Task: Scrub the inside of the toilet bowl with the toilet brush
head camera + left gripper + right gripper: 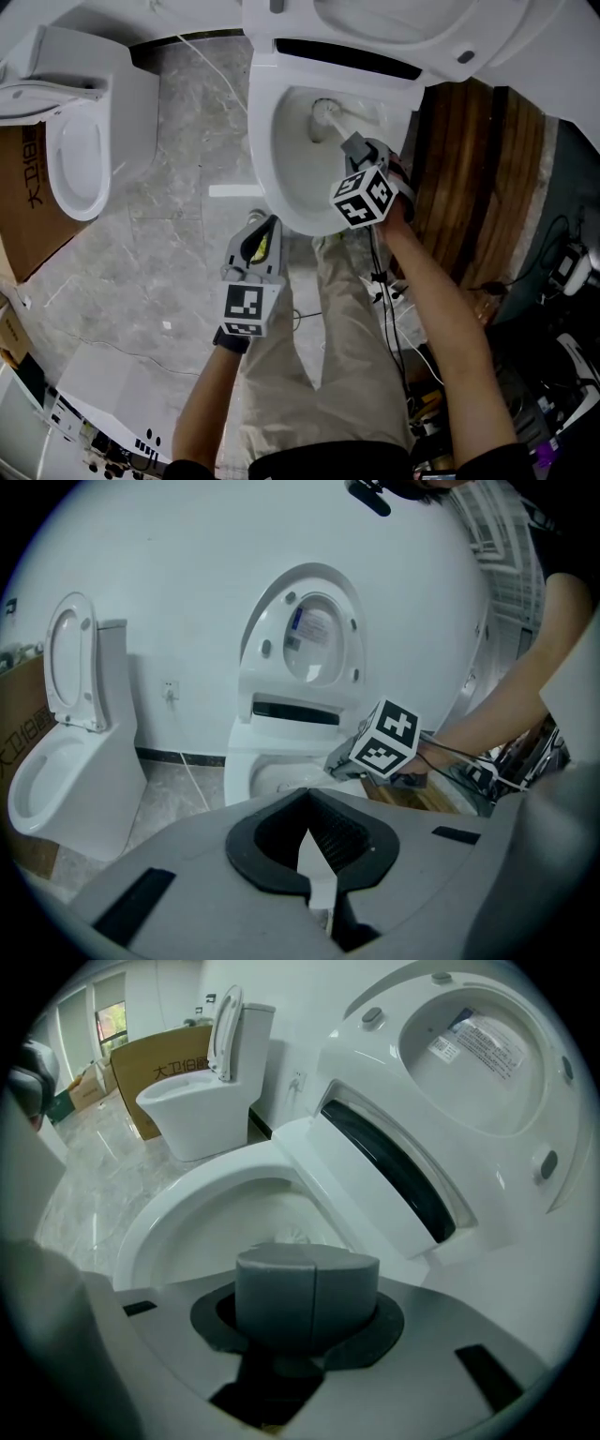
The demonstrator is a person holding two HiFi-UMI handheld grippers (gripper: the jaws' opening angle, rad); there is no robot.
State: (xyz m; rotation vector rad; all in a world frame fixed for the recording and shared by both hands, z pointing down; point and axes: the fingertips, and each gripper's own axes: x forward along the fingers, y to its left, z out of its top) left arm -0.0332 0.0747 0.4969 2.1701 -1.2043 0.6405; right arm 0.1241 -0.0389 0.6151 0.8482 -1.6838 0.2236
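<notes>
The white toilet bowl (281,192) stands open with its lid raised (314,635). My right gripper (357,150) reaches over the bowl's right rim, shut on the grey handle (305,1293) of the toilet brush. The brush's white head (323,114) is down inside the bowl near the back, and its bristles (295,1237) show just beyond the handle. My left gripper (267,230) hangs in front of the bowl's near rim, apart from it, jaws together and empty (314,855). From the left gripper view, the right gripper (339,766) sits over the bowl.
A second white toilet (75,141) stands at the left beside a cardboard box (23,197). A dark wooden panel (469,187) lies right of the bowl. Cables (384,291) trail on the floor there. The person's trouser legs (328,328) stand before the bowl.
</notes>
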